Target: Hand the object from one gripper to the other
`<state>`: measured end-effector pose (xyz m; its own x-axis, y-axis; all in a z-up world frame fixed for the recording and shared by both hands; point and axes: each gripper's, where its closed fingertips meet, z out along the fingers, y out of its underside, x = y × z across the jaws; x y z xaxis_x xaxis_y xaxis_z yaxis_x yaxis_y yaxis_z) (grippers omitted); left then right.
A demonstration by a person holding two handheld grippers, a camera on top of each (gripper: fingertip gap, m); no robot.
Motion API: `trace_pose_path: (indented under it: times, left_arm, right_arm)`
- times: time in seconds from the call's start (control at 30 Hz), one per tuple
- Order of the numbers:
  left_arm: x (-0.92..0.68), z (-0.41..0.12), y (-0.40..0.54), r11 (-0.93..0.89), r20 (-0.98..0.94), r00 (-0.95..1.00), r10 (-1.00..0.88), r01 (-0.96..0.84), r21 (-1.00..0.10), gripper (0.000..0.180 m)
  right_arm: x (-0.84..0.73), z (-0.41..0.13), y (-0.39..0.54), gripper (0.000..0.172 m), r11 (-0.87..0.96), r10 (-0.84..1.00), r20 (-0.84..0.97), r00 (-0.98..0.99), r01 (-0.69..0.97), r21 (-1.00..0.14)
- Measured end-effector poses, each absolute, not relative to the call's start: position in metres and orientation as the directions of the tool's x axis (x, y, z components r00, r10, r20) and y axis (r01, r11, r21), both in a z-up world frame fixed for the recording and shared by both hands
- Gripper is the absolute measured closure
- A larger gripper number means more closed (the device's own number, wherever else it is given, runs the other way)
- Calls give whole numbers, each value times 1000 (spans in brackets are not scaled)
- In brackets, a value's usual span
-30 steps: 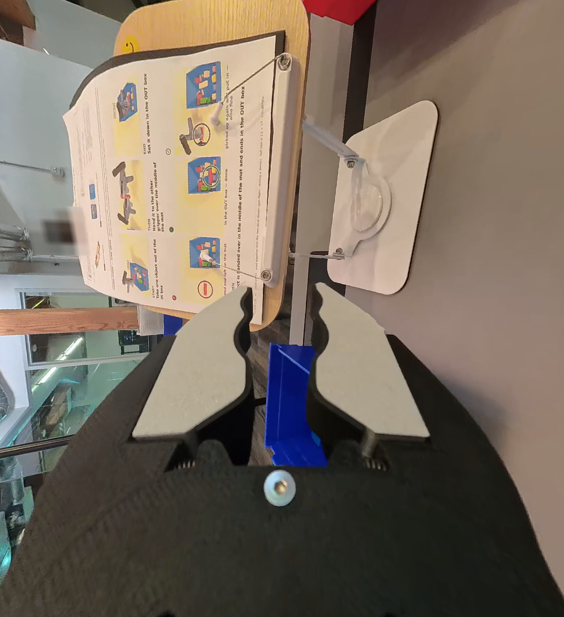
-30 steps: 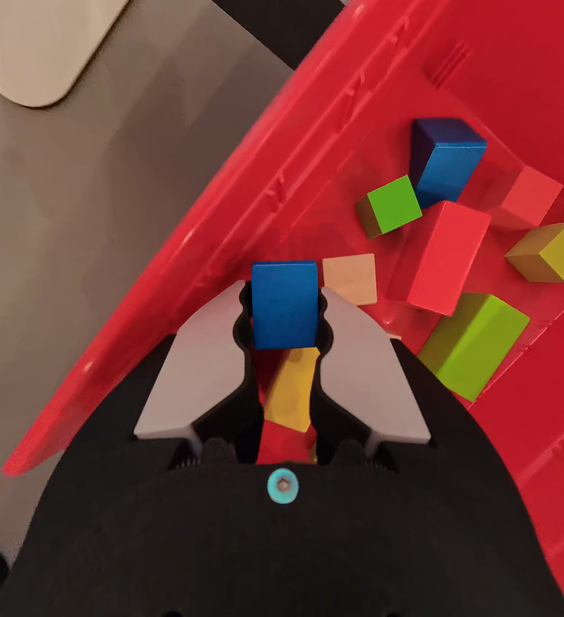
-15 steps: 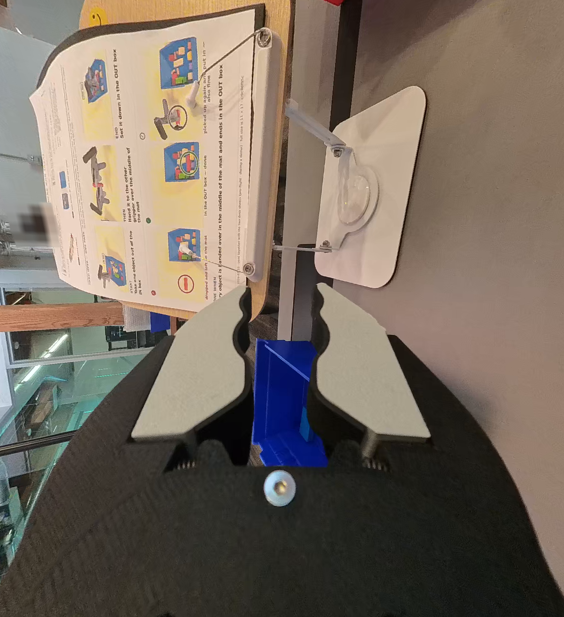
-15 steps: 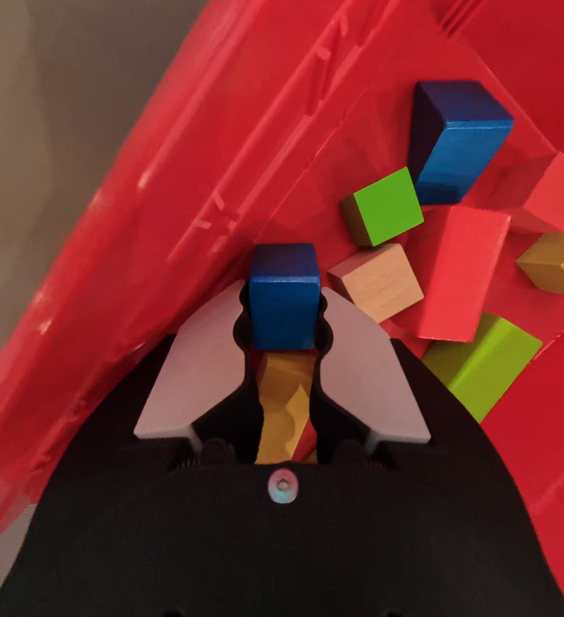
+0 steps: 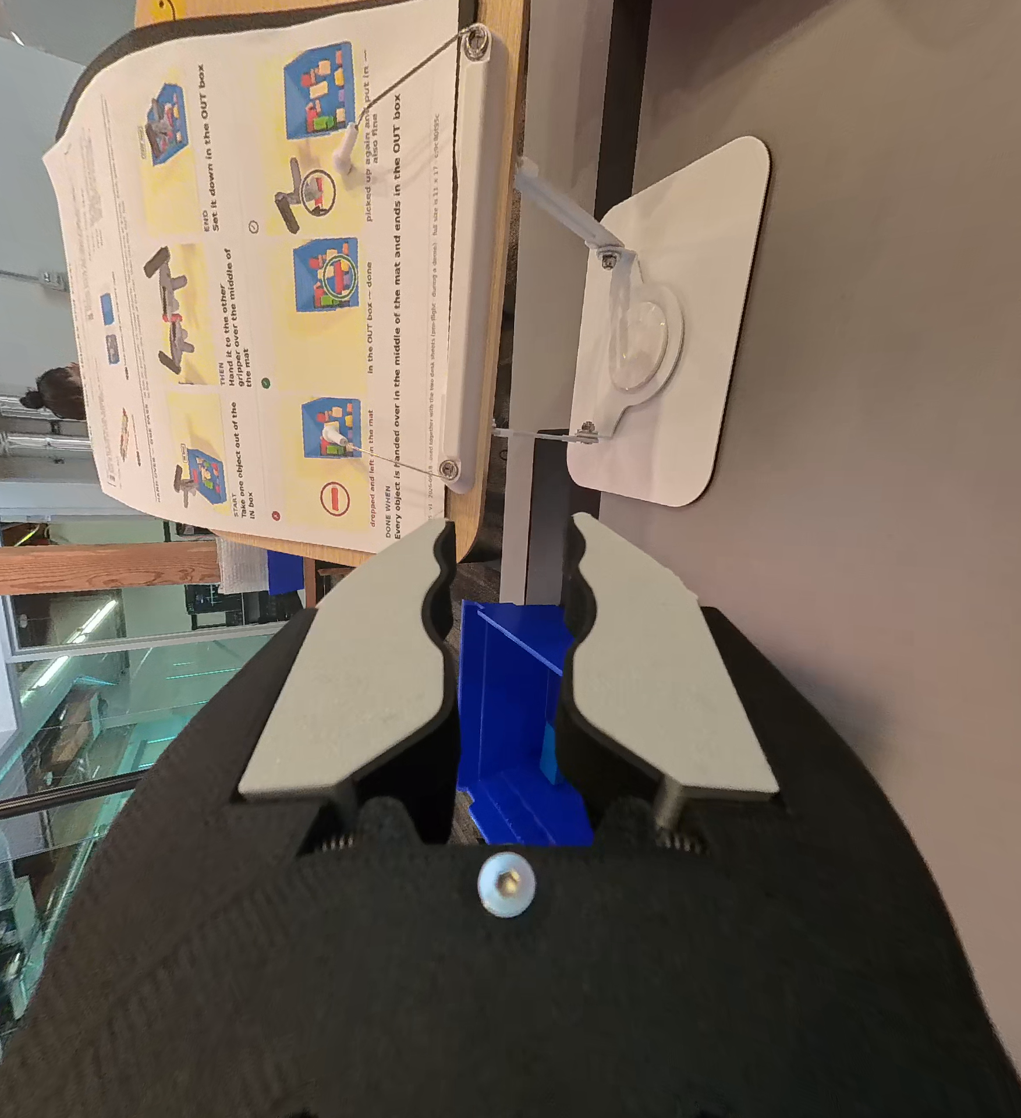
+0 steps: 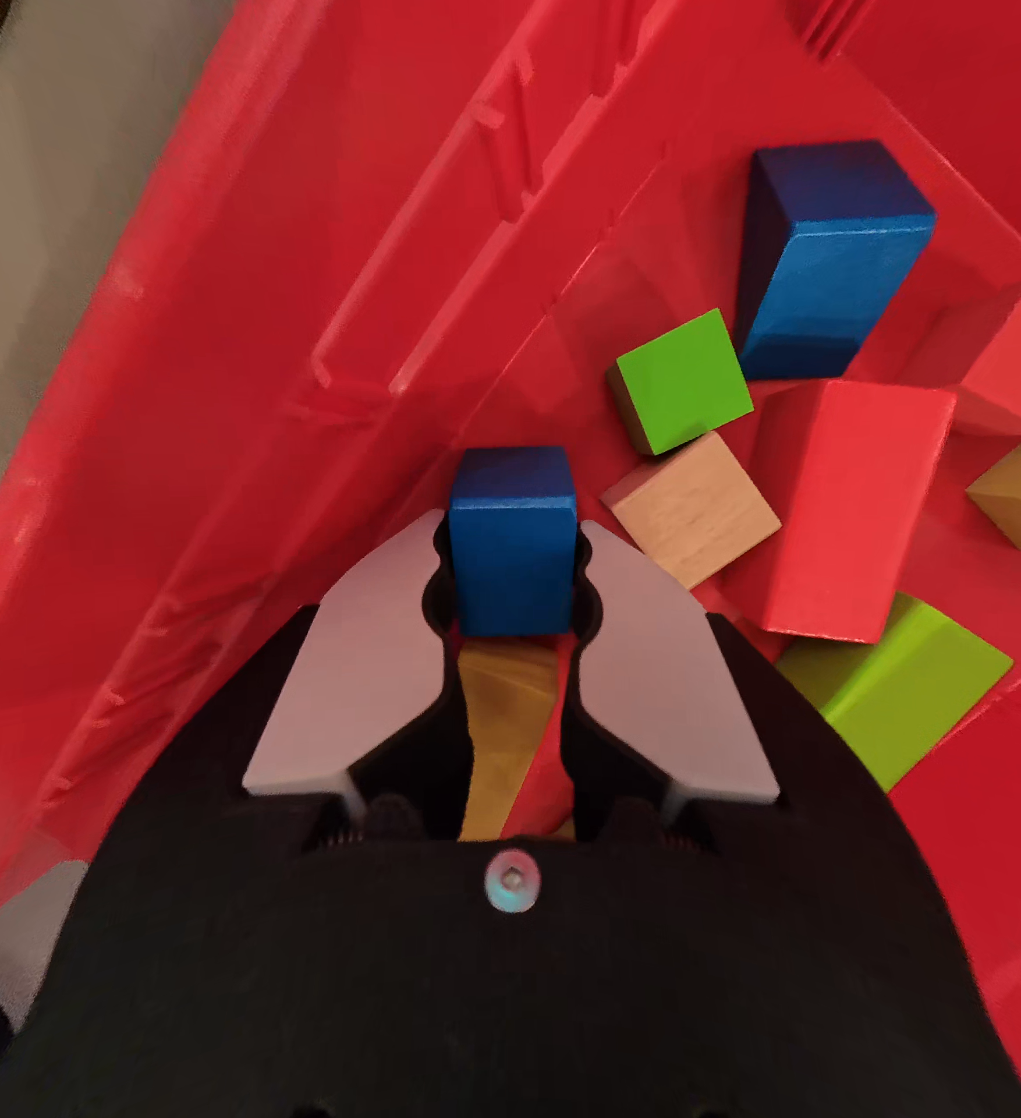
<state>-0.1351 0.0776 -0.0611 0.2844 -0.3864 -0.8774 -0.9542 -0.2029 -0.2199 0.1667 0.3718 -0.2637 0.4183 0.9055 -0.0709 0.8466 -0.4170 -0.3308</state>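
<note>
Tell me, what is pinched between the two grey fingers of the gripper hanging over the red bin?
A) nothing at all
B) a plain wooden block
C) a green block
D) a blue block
D: in the right wrist view, a blue block sits squeezed between the fingers of the right gripper, while the green block and the plain wooden block lie loose in the red bin.

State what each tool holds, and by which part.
The right tool grips a small blue block by its two opposite side faces, above the red bin. The left tool holds nothing.
</note>
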Motion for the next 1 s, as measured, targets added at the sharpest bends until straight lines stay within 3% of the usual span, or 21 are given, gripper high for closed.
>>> trace_pose_path:
  times: [0.7,1.0]
  left_arm:
    - [-136,-64,76,-222,-869,284,-406,-953,-208,147]
    - [-224,-67,70,-434,-826,465,-319,-846,-310,140]
  right_arm:
    - [171,-264,370,138,-417,908,-76,411,879,-232]
    - [171,-259,366,127,-405,913,-51,405,882,-243]
